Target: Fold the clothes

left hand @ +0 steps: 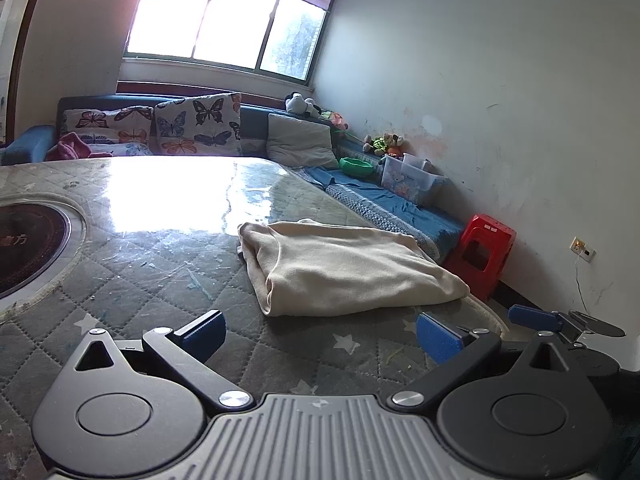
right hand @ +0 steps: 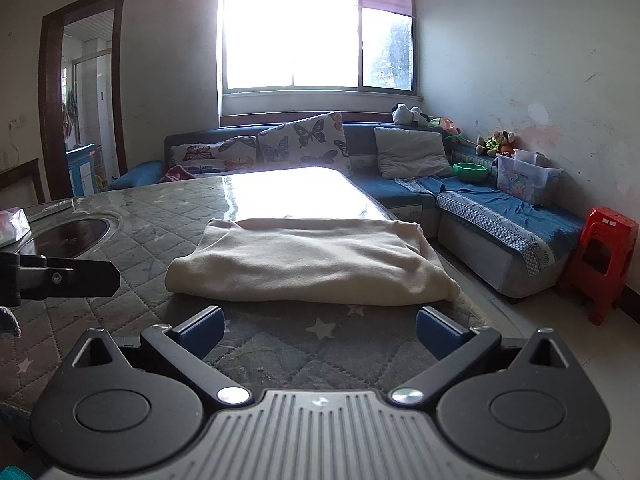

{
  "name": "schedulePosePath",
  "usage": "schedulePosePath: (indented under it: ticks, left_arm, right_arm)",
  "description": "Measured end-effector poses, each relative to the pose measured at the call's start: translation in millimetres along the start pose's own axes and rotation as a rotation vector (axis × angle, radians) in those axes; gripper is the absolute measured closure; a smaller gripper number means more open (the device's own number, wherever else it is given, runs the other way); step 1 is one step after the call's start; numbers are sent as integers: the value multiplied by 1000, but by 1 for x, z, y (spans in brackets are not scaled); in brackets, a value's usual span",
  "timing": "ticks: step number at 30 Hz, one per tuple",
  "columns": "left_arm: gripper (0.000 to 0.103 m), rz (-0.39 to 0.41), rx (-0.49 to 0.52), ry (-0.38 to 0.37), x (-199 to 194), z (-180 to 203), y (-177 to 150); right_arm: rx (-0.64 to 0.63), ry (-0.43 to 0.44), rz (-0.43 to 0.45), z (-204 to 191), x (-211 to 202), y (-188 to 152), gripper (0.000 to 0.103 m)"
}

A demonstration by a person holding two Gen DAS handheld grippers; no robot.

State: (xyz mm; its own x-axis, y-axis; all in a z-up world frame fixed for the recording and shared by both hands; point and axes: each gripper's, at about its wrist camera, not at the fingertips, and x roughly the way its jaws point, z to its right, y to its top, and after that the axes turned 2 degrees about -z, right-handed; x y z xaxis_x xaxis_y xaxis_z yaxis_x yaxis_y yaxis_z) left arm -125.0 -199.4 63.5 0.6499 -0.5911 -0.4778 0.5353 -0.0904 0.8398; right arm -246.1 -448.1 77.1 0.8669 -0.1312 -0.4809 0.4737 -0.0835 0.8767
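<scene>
A cream garment lies folded into a thick rectangle on the quilted table, near its right edge. My left gripper hovers just short of the garment's near edge, open, with nothing between its blue pads. In the right wrist view the same garment lies straight ahead. My right gripper is open and empty a little before the garment's front fold. One blue pad of the right gripper shows at the right of the left wrist view.
A round dark hob is set into the table on the left. A blue corner sofa with butterfly pillows, a clear box and a green bowl runs behind and to the right. A red stool stands by the wall.
</scene>
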Motion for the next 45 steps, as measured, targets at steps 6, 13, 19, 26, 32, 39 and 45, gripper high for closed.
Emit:
schedulePosePath:
  ticks: [6,13,19,26,32,39,45]
  left_arm:
    - [0,-3,1,6,-2,1,-1]
    - [0,-7,6,18,-3,0,-3]
    - [0,-18,9,23,-2,0,-5]
    - [0,-21,8,27,-2,-1,-6]
    - [0,-24,6,31,-1,-1,-6]
    - [0,-33,9,36,1,-1,-7]
    - [0,-44,9,44,6,-2,-7]
  right_arm:
    - [-6,-6,9,-2,-2,1,0]
    - [-10,-7,11,-4,-4,1,0]
    - [-11,-11,7,-5,-4,-1,0]
    - [-7,-10,7,-4,-3,-2,0]
    - [-11,-9,4,-6,-3,-4,0]
    - [-8,-6,4,-7,-2,-3,0]
    - [-5,1,-3,-6,1,-5,0]
